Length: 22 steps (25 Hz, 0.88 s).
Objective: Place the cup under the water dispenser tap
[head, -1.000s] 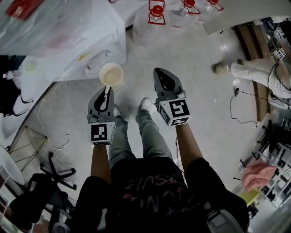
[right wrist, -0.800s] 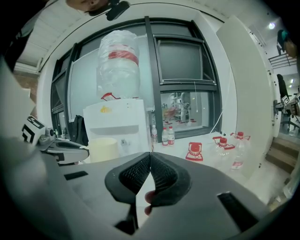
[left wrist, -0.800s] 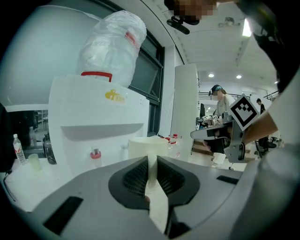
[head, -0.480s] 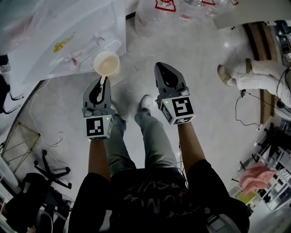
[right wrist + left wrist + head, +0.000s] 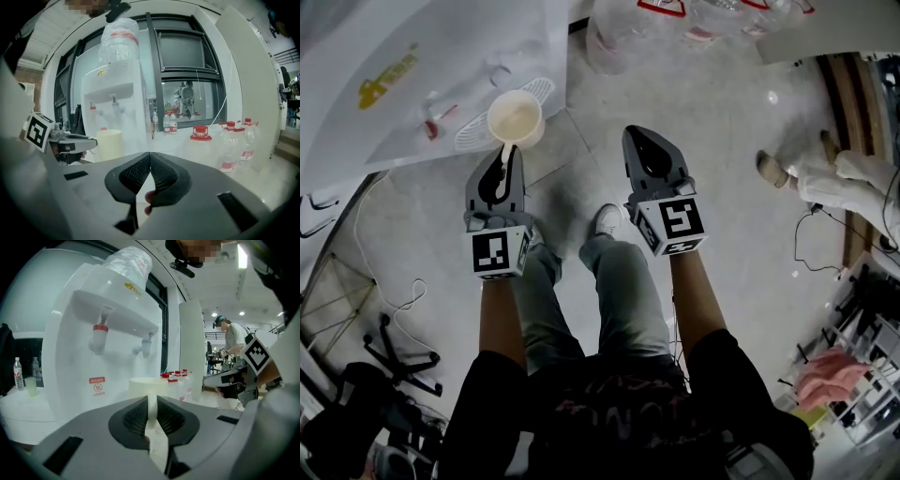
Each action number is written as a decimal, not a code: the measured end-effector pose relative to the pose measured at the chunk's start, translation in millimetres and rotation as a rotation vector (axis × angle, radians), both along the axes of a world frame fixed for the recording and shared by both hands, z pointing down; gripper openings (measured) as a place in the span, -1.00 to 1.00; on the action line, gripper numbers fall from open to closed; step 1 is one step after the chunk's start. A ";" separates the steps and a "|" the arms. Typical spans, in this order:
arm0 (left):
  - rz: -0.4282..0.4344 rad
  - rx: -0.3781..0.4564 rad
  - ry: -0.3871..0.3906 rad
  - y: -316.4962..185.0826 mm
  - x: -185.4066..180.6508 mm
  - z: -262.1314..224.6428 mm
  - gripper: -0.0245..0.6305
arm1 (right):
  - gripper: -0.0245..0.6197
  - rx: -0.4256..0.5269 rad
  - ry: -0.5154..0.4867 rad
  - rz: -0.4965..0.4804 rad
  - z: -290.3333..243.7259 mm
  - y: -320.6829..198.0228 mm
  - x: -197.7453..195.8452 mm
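A cream cup (image 5: 516, 117) hangs by its handle from my left gripper (image 5: 504, 161), whose jaws are shut on that handle (image 5: 151, 405). The cup (image 5: 147, 389) is upright, in front of the white water dispenser (image 5: 93, 357). Above it are two taps, one with a red collar (image 5: 99, 336) and one with a blue collar (image 5: 145, 344). The dispenser's round drip grille (image 5: 478, 129) lies just left of the cup in the head view. My right gripper (image 5: 649, 155) floats to the right, shut and empty (image 5: 149, 169). From the right gripper view the cup (image 5: 109, 144) is at the left.
Several large water bottles with red caps (image 5: 225, 143) stand on the floor to the right of the dispenser. Small bottles (image 5: 168, 123) line a window ledge. A person in white (image 5: 839, 173) stands at the right. An office chair base (image 5: 394, 352) and cables lie at the lower left.
Both grippers have sunk, with the cup still held. The dispenser's front and drip grille have come into the head view, close to the cup.
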<state>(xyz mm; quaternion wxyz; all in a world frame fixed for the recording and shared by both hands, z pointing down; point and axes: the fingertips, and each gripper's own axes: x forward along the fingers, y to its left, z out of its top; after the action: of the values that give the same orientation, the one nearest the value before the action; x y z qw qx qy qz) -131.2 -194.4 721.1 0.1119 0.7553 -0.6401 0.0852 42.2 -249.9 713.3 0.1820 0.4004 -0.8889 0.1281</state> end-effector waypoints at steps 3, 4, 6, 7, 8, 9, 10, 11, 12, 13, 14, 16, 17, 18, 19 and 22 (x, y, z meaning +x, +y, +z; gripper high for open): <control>-0.009 0.005 -0.016 -6.9 -4.5 11.8 -0.78 | -0.88 0.011 -0.009 -0.001 12.6 -7.8 -4.2; -0.009 0.009 -0.016 -8.6 -5.3 14.9 -0.78 | -0.88 0.017 -0.015 -0.002 15.2 -10.5 -6.8; -0.010 0.017 -0.015 -12.2 -7.4 22.3 -0.78 | -0.88 0.023 -0.023 -0.004 21.9 -14.9 -11.2; -0.011 0.018 -0.014 -14.0 -8.2 26.5 -0.78 | -0.88 0.022 -0.024 -0.006 26.0 -16.3 -12.7; -0.011 0.020 -0.013 -15.7 -8.7 30.7 -0.78 | -0.88 0.021 -0.024 -0.008 30.1 -17.3 -13.9; -0.012 0.025 -0.013 -17.5 -9.1 34.3 -0.78 | -0.88 0.020 -0.023 -0.011 33.8 -17.9 -14.7; -0.015 0.032 -0.009 -19.5 -9.5 36.9 -0.78 | -0.88 0.019 -0.021 -0.013 37.4 -18.5 -15.2; -0.018 0.038 -0.006 -21.7 -10.0 38.5 -0.78 | -0.88 0.018 -0.019 -0.014 40.8 -19.0 -15.2; -0.021 0.043 -0.007 -24.1 -10.4 39.6 -0.78 | -0.88 0.016 -0.016 -0.014 44.1 -19.6 -15.0; -0.021 0.047 -0.010 -26.5 -10.8 40.3 -0.78 | -0.88 0.014 -0.015 -0.014 46.9 -20.1 -14.6; -0.019 0.050 -0.013 -28.7 -11.1 40.8 -0.78 | -0.88 0.012 -0.014 -0.013 49.3 -20.5 -14.1; -0.012 0.055 -0.018 -31.4 -10.8 41.8 -0.78 | -0.88 0.007 -0.013 -0.012 52.6 -21.4 -13.1; -0.007 0.058 -0.023 -31.7 -10.4 42.3 -0.78 | -0.88 0.005 -0.012 -0.011 53.9 -21.9 -12.8; -0.004 0.060 -0.025 -31.8 -10.2 42.6 -0.78 | -0.88 0.003 -0.011 -0.011 55.0 -22.6 -12.6; -0.004 0.061 -0.025 -31.7 -10.5 43.1 -0.78 | -0.88 0.001 -0.009 -0.011 55.9 -23.2 -12.7; 0.001 0.059 -0.028 -30.2 -10.7 45.2 -0.78 | -0.88 -0.004 -0.003 -0.014 57.7 -23.6 -14.2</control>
<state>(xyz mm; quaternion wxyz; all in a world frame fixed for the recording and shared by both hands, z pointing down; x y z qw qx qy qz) -141.9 -224.7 766.3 0.0808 0.7572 -0.6436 0.0769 28.0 -273.5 771.1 0.1823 0.3936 -0.8917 0.1291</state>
